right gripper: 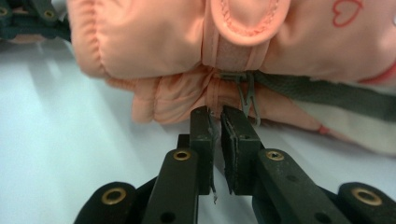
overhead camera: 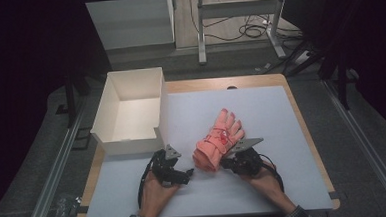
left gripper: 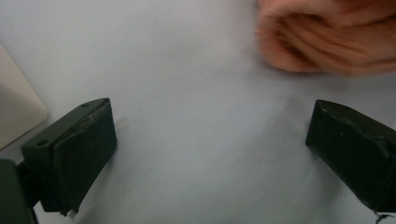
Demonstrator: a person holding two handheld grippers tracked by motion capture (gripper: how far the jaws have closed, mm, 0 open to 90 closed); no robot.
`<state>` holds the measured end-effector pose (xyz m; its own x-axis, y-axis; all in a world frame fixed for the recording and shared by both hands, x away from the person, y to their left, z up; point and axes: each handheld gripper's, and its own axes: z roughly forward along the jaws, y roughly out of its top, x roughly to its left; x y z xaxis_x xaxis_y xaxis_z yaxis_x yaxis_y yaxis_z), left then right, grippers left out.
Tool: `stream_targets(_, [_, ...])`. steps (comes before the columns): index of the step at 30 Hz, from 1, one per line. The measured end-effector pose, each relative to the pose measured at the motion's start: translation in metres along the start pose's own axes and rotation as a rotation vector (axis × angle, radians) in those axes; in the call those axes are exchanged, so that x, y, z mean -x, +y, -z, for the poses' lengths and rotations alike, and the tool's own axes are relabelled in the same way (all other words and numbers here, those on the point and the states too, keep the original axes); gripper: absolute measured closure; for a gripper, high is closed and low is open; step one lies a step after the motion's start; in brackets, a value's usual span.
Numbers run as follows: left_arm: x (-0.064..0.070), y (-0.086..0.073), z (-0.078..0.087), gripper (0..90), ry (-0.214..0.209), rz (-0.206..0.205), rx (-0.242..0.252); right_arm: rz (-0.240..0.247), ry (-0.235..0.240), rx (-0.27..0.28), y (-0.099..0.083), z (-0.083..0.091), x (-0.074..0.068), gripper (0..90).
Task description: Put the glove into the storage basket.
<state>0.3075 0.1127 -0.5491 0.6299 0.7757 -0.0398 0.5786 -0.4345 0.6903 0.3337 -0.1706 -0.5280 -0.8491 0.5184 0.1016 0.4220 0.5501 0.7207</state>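
A pair of pink gloves (overhead camera: 217, 139) lies stacked on the light mat, fingers pointing away and cuff toward me. In the right gripper view the pink gloves (right gripper: 154, 42) show a strap tab and a grey clip (right gripper: 245, 88). My right gripper (right gripper: 215, 116) is shut, its tips pinching the lower glove's edge under that clip. In the high view the right gripper (overhead camera: 226, 162) sits at the cuff's right side. My left gripper (overhead camera: 189, 173) stands open just left of the cuff, low over the mat. The left gripper (left gripper: 210, 140) holds nothing, with the blurred gloves (left gripper: 327, 42) ahead to its right.
An open white box (overhead camera: 128, 147) stands at the table's left, close behind the left hand; its corner (left gripper: 14, 112) shows in the left gripper view. The light mat (overhead camera: 271, 114) covers the wooden table. Desk legs and cables lie beyond the far edge.
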Motion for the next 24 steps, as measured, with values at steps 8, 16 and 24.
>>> stream_targets(8, [0.000,0.000,0.000,1.8,0.000,0.004,0.000,0.016,-0.009,0.001,0.006,-0.007,-0.004,80.1])
stream_targets(16, [0.000,0.000,0.000,1.4,-0.004,-0.001,0.000,0.018,-0.088,0.021,0.001,0.012,0.008,70.6])
stream_targets(24, [0.003,0.012,0.012,0.1,-0.052,-0.018,-0.019,-0.020,-0.176,0.029,-0.012,0.034,0.031,51.2])
